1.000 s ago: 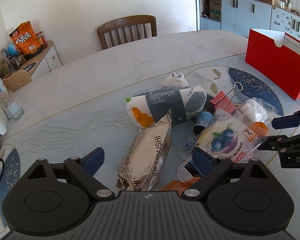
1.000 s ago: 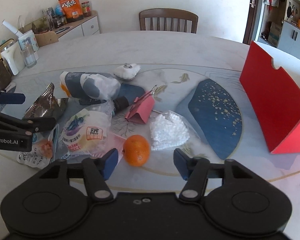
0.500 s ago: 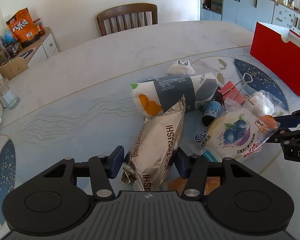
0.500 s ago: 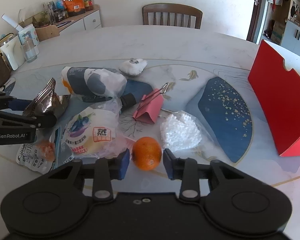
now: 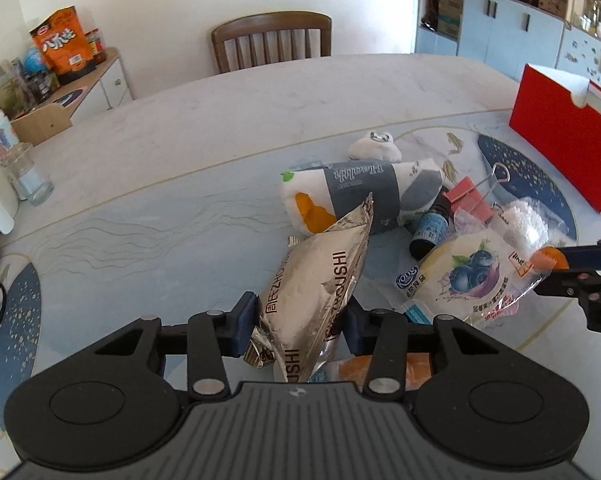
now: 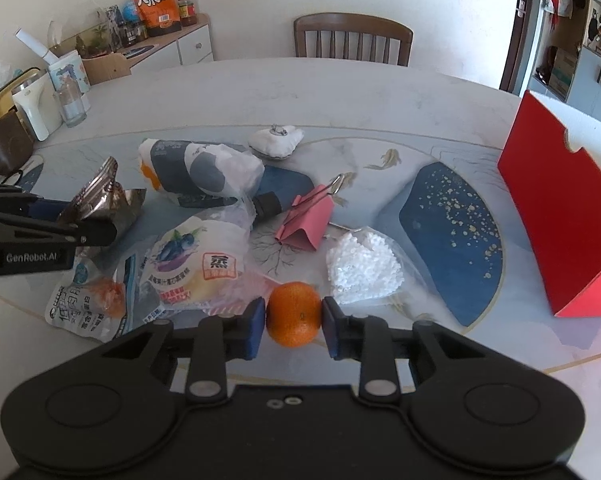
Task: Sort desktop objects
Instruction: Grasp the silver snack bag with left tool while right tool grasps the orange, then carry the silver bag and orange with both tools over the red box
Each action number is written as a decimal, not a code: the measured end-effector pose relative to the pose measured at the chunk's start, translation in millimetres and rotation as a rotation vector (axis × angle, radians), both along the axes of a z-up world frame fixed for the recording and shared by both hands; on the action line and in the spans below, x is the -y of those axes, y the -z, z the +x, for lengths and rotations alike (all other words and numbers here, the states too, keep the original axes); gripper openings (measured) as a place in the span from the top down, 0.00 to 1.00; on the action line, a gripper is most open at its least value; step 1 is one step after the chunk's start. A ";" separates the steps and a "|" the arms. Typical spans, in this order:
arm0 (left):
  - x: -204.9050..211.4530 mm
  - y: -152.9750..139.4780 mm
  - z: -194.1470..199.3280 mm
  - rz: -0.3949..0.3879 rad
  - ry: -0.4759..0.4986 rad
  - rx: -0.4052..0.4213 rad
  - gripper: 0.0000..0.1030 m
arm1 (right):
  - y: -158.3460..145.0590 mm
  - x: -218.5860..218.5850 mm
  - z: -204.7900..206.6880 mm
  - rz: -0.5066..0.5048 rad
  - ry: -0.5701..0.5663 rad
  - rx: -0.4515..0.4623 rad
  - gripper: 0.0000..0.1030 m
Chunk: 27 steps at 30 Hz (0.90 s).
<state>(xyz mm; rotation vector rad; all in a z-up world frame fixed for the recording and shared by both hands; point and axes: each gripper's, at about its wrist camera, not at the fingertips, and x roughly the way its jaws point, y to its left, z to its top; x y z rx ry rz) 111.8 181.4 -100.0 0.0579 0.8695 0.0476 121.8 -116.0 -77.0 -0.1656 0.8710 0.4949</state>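
My left gripper (image 5: 300, 322) is shut on a silver foil snack bag (image 5: 320, 280), which stands tilted up from the pile; it also shows in the right wrist view (image 6: 100, 200). My right gripper (image 6: 293, 320) is shut on an orange (image 6: 293, 314) at the table's near edge. Around them lie a blueberry bun pack (image 6: 200, 264), a white and grey soft pack (image 5: 360, 196), a dark dropper bottle (image 5: 428, 228), a pink binder clip (image 6: 308, 220), a bag of white beads (image 6: 364, 268) and a small white cushion (image 6: 276, 142).
An open red box (image 6: 556, 216) stands at the right of the marble table (image 5: 220, 128). A flat snack pouch (image 6: 92, 300) lies near the front left. A glass (image 5: 30, 178) and white container sit far left. A wooden chair (image 6: 352, 40) stands behind the table.
Both grippers closed: the left onto the foil snack bag, which now tilts up, the right onto the orange. Both moved forward a little toward the pile.
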 end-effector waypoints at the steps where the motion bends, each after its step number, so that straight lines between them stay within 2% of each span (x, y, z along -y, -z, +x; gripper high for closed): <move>1: 0.5 -1.8 -1.0 -0.001 -0.005 0.003 0.59 | -1.4 1.8 -0.5 0.001 -0.001 0.001 0.72; 15: 38.0 -50.4 -17.0 0.002 -0.024 0.080 0.59 | -40.5 60.2 -4.2 0.099 -0.005 0.036 0.72; 27: 106.8 -94.8 -4.7 -0.035 0.038 0.154 0.59 | -87.4 137.0 24.5 0.129 0.023 0.110 0.72</move>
